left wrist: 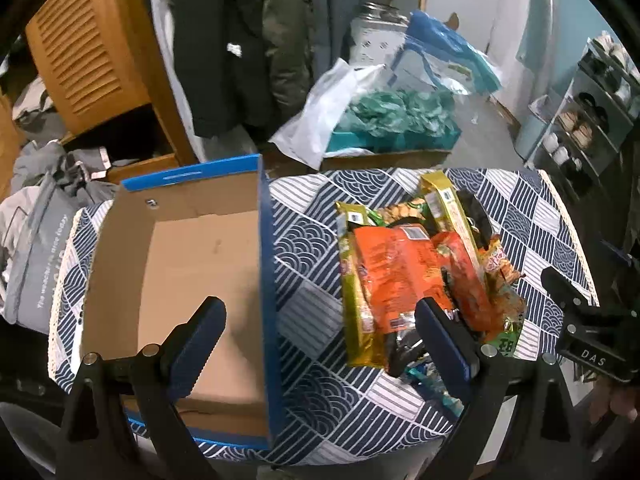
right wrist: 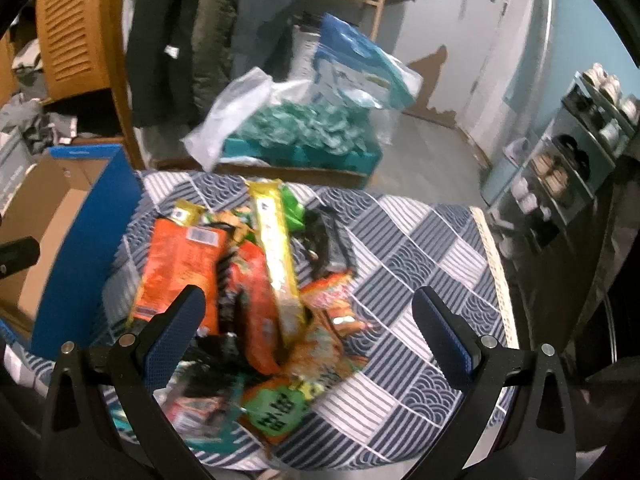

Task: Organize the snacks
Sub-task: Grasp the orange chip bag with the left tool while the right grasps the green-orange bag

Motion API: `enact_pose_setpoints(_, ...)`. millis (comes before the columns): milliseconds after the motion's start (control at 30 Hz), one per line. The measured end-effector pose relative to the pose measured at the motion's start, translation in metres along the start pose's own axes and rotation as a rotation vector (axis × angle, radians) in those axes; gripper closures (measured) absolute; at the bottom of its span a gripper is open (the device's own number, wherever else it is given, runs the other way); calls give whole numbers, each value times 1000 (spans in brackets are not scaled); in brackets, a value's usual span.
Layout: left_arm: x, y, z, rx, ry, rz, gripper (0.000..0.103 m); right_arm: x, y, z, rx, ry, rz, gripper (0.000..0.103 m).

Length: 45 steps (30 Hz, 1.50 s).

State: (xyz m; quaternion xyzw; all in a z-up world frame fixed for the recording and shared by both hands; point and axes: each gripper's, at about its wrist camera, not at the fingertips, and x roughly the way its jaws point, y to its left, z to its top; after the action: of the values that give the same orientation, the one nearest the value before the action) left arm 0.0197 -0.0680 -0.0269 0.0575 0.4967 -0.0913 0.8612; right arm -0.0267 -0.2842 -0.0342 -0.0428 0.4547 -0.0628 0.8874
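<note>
Blue-sided cardboard box (left wrist: 192, 264), table's left edge: empty. Heap of foil snack packets (left wrist: 416, 276), table's right half: unsorted. Left gripper (left wrist: 320, 336), right gripper (right wrist: 308, 320): spread wide, holding nothing. Sorting unstarted.

We see the tablecloth (left wrist: 320, 216) in navy and white patchwork: wave-scale squares next to striped squares, cream trim at its edge. Cardboard box (left wrist: 192, 264): plain brown inside, blue outer walls and rim. Snack pile (left wrist: 420, 272): orange packet (left wrist: 394, 276) on top, gold-yellow long packs (left wrist: 354, 312), a red-orange wrapper (left wrist: 464, 280), black wrappers, a green packet with dark lettering (right wrist: 276, 408). Left claw (left wrist: 320, 344) and right claw (right wrist: 308, 328): black frames, dark blue textured pads. Background: teal bundles in a teal tray (left wrist: 392, 124), white plastic bag (left wrist: 320, 120), blue bag (left wrist: 444, 48), orange-brown louvred cabinet door (left wrist: 88, 48).
</note>
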Motion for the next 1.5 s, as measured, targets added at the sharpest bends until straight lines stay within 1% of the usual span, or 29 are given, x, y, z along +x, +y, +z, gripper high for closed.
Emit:
enact_pose_setpoints(100,7,-12,1,15,22,-9,6,7,-11,-9,17,25,-23,2)
enact_pose_setpoints(267,23,-27,1,43,57,-5,6,18,-24,-19,43,63,-34,2)
enact_pose_setpoints(433,42,-34,-1,34,105,-8,6,35,-26,-31,55,117,-39,2)
enact_pose_setpoints(633,62,-39,-4,35,155,-1,6,66,-20,-46,99,226,25,2)
enact_pose_setpoints(833,78,-39,-7,15,207,-30,6,90,-17,-53,164,307,59,2)
enact_pose_setpoints(967,85,-42,-7,18,211,-22,6,108,-17,-62,206,374,73,2)
enact_pose_setpoints(1100,91,-46,-8,18,230,-32,6,116,-16,-67,216,406,93,2)
enact_pose_setpoints(1133,93,-47,-8,15,237,-41,6,117,-16,-68,209,408,92,5)
enact_pose_setpoints(1200,96,-50,-7,10,247,-48,6,119,-16,-69,193,408,107,17)
enact_pose_setpoints(1233,98,-51,-7,6,254,-54,6,120,-16,-69,186,410,113,28)
enact_pose_setpoints(1300,101,-53,-5,-2,260,-57,6,121,-19,-68,169,406,113,31)
enact_pose_setpoints(1367,104,-54,-3,-18,265,-64,6,120,-22,-66,149,399,99,37)
enact_pose_setpoints(1467,109,-54,0,-52,281,-76,6,118,-30,-64,111,377,28,42)
enact_pose_setpoints(1500,111,-54,1,-63,284,-78,6,118,-34,-63,108,369,-1,43)
